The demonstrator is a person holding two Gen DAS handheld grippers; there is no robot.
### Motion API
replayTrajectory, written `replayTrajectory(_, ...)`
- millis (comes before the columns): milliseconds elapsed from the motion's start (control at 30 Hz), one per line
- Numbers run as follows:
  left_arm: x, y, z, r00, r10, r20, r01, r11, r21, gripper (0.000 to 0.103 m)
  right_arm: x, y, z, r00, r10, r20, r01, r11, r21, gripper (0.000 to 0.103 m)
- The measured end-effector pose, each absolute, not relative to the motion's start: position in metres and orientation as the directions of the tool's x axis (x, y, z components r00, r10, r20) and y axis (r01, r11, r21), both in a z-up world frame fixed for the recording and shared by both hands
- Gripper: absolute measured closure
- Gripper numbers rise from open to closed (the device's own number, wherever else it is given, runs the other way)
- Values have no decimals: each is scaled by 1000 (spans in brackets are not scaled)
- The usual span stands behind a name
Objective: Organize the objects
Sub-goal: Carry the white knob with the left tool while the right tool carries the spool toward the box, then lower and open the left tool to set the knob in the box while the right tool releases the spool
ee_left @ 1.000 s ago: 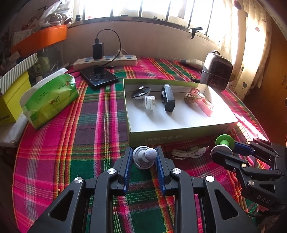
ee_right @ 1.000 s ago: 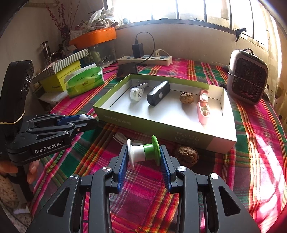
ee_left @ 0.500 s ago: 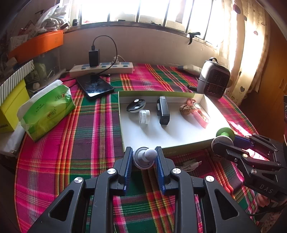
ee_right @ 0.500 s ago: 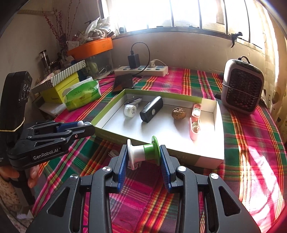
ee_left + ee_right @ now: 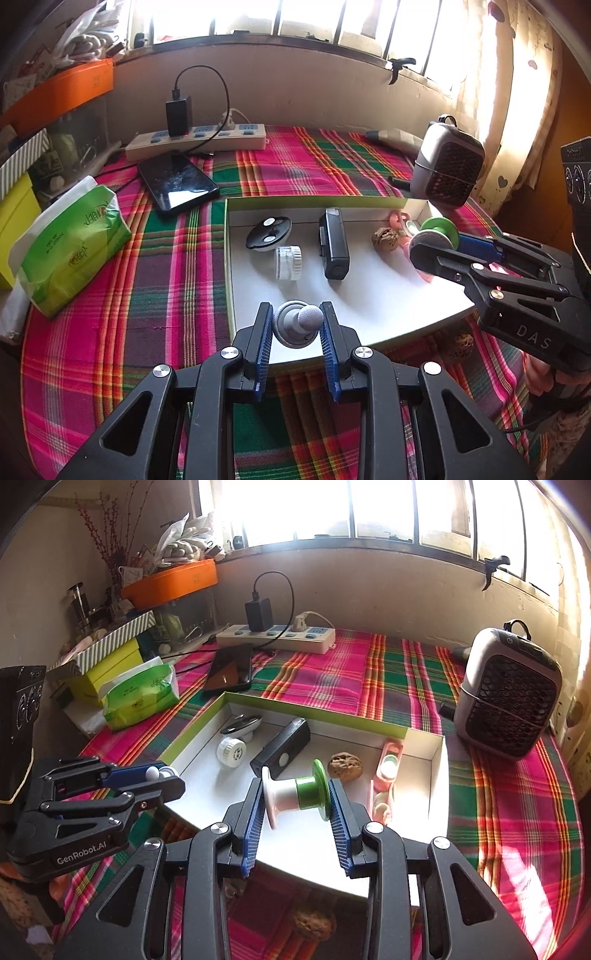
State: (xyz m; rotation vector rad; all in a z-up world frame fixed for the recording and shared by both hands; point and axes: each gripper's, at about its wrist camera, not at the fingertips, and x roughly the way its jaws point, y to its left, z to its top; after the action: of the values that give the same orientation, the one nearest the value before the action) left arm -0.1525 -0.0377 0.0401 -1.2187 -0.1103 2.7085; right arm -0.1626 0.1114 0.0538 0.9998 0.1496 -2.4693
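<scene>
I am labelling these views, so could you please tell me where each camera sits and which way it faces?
Left wrist: on the left tongs, looking forward and down over the box; the tongs grip a grey knob.
Right wrist: on the right tongs, looking forward and down over the box; they grip a green-and-white spool.
Shared: box, phone, power strip, heater, and each other's tongs.

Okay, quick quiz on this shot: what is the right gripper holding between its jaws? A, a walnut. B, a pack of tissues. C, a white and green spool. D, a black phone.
C: in the right wrist view the right gripper is clamped on the white and green spool, held over the box, while one walnut lies inside it.
</scene>
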Motion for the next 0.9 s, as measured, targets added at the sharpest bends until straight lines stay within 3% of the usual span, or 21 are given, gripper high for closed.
replayTrajectory(900, -184, -29, 25, -619, 162, -769, -130, -986, -102, 80, -238, 98, 26, -542, -376, -752, 509, -858, 62, 67)
